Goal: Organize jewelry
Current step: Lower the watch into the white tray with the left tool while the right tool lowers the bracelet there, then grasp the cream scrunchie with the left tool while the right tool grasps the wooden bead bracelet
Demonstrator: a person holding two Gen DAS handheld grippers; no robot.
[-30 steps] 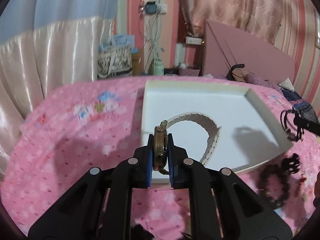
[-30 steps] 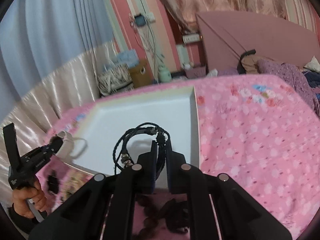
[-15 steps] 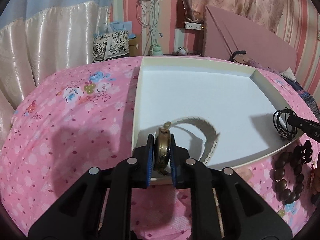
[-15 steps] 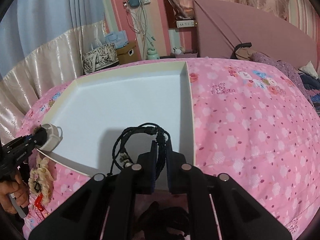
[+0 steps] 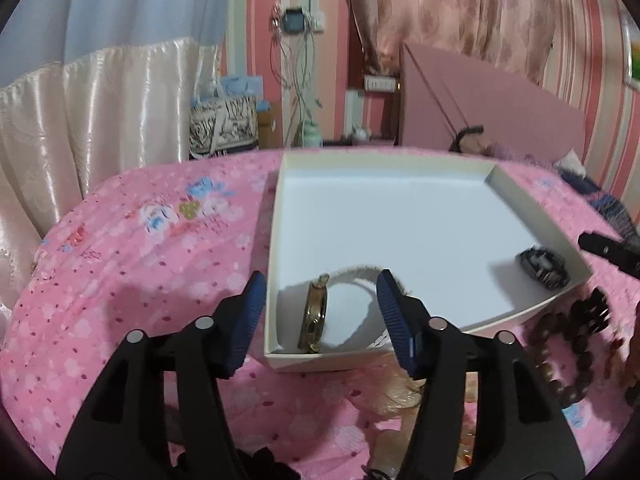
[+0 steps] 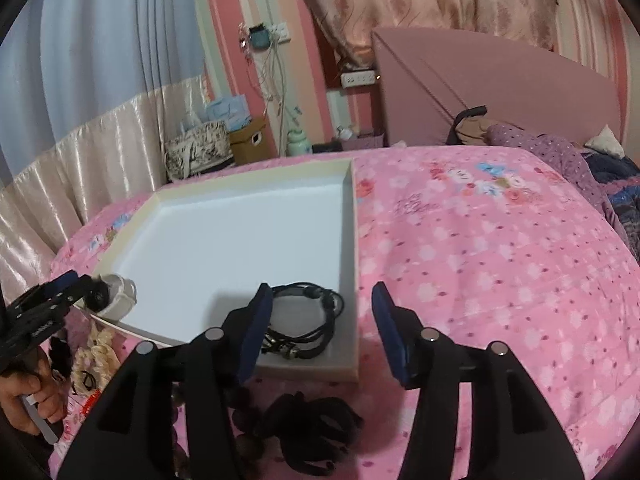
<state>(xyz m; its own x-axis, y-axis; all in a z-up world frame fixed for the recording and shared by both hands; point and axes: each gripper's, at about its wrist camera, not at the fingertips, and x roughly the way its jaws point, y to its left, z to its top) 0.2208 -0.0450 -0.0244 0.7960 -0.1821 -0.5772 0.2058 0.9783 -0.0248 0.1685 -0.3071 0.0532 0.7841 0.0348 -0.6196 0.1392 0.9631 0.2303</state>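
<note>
A white shallow box [image 5: 400, 208] lies on the pink bedspread; it also shows in the right wrist view [image 6: 240, 240]. A gold watch with a cream strap [image 5: 316, 312] lies in the box's near left corner. My left gripper [image 5: 320, 320] is open just behind it, empty. A black cord bracelet [image 6: 308, 324] lies in the near right corner, also seen in the left wrist view [image 5: 544, 268]. My right gripper [image 6: 320, 328] is open over that corner, empty.
A brown bead bracelet [image 5: 560, 352] and a black hair clip [image 5: 596, 312] lie on the bedspread in front of the box. A black claw clip [image 6: 316, 428], a cream scrunchie [image 6: 96, 356] and small items lie near the front edge. A headboard and curtains stand behind.
Both grippers opened. The watch dropped from my left gripper into the box's near left corner. The black bracelet dropped from my right gripper into the near right corner.
</note>
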